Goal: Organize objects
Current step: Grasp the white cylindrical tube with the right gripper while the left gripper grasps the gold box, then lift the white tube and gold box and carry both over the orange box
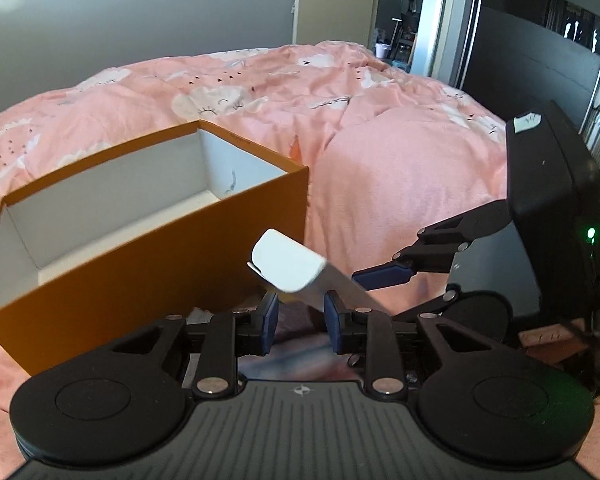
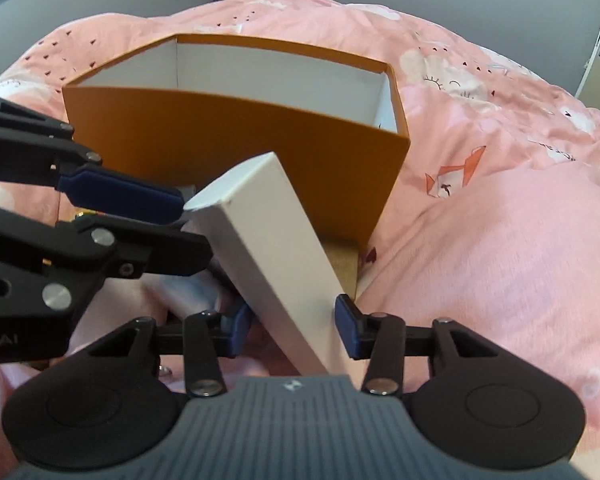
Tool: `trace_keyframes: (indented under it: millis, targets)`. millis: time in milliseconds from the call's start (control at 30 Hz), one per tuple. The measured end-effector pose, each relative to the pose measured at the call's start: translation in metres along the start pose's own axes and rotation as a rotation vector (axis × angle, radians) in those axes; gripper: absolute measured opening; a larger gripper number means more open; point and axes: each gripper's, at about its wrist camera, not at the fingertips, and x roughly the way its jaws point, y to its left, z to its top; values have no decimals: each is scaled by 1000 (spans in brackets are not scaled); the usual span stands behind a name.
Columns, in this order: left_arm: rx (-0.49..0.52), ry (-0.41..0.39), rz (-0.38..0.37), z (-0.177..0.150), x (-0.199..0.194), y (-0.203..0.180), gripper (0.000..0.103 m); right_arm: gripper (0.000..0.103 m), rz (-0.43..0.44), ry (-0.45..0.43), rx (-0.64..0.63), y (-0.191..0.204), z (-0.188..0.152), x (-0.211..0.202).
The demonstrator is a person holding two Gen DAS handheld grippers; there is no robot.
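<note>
Left gripper (image 1: 300, 312): your jaws stand narrow around a flat packet; I cannot tell if the pads press it
White box (image 2: 268, 248): tilted, long axis rising from your right gripper toward the orange box's near wall
Right gripper (image 2: 292, 330): jaws on the white box's lower end; nearer hand
Orange box (image 2: 236, 148): open, on the bed, just beyond

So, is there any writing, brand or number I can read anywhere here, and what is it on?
".AI": the end of a white brand name cut off by the picture edge, on the body of the left gripper.
Script words printed on the pink duvet: too blurred to read.
Small print on the rim of the orange box: too small to read.
White box: no text showing.
</note>
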Motion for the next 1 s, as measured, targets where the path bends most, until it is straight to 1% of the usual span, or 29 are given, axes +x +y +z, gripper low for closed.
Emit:
trace_keyframes:
  millis: [67,133,200,267,333,433,500,567,667,700,800,867,933,1000]
  targets:
    - [-4,8,11,2,1,2,32,45,4,-13,0,0,3,2]
    - [-10,16,17,3,2,4,32,41,4,-25,14,-3,4,1]
    - [-16,32,13,5,3,6,33,34,4,-35,40,-10,4,-5]
    - [-24,51,1,7,7,9,35,31,1,-47,87,-20,2,-14]
    - [-53,77,-14,13,14,13,40,30,10,-56,171,-36,0,-23]
    - [-99,115,-29,22,25,17,51,29,-12,-72,271,-58,-2,-34]
    - [-130,153,-33,31,37,17,62,29,-10,-79,331,-74,-4,-34]
    - [-180,197,-19,37,50,17,64,29,11,-76,406,-90,-7,-29]
    - [-285,264,-14,45,72,21,77,30,16,-76,469,-108,-8,-14]
    - [-328,288,-17,46,80,22,79,30,26,-74,493,-113,-8,-8]
    - [-434,353,-7,46,102,26,81,30,58,-82,532,-123,-11,-1]
    - [-493,370,3,44,113,28,82,30,72,-87,534,-125,-16,2]
    - [-536,383,12,45,122,30,84,31,87,-93,542,-129,-20,2]
    - [-561,401,40,43,129,31,84,31,99,-98,551,-133,-22,5]
